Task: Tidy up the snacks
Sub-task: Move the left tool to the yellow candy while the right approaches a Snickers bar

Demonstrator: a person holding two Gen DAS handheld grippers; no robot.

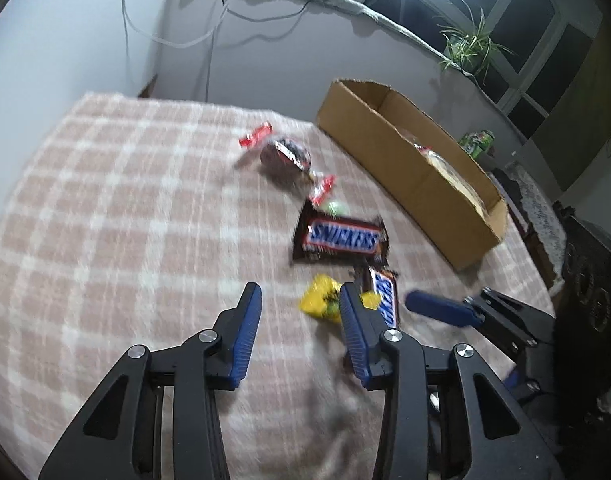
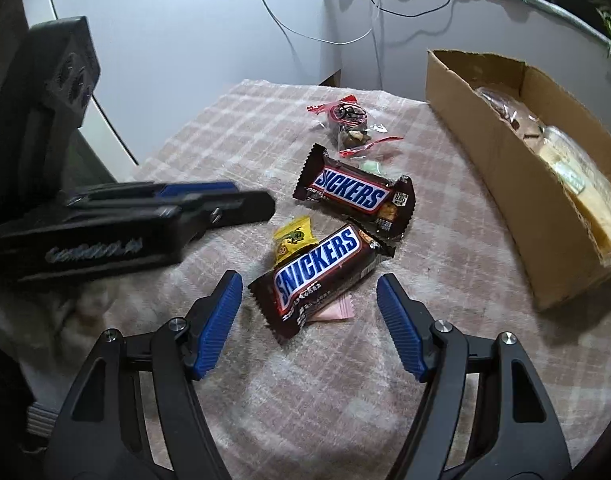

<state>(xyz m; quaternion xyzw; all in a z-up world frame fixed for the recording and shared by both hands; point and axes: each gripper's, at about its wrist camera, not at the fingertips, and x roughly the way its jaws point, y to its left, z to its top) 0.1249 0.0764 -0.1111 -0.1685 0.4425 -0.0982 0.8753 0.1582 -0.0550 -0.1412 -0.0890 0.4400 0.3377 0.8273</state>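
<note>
Pink-checked blanket (image 2: 345, 380) covers the bench under a grey wall hung with loose cables; the window behind is dark.

Going left to right in the right wrist view: the left tongs (image 2: 241, 200) reach in from the left edge, blurred, low over the blanket, tips just short of the snacks. In their own view the left tongs (image 1: 301, 312) stand parted with nothing between them; the yellow candy (image 1: 319, 300) lies just past the right-hand pad. Next comes that yellow candy (image 2: 293, 238), tucked against the near Snickers (image 2: 319, 276), which lies slantwise with a pink slip (image 2: 337, 308) poking out from under it. Behind it is the far Snickers (image 2: 353, 192), then a clear twist-wrapped sweet (image 2: 347, 120) with red ends. The right tongs (image 2: 309, 296) are released and straddle the near Snickers without touching it. Furthest right is the cardboard box (image 2: 485, 152), already holding wrapped packets.

The step in hand looks like picking up the near Snickers for the box. The bar lies askew to the pads, so rolling the wrist to square them across its narrow width would grip better than pinching corner to corner. Come down low enough to catch the bar's body rather than the crimped wrapper end, and keep clear of the pink slip and the candy so neither gets dragged along.
</note>
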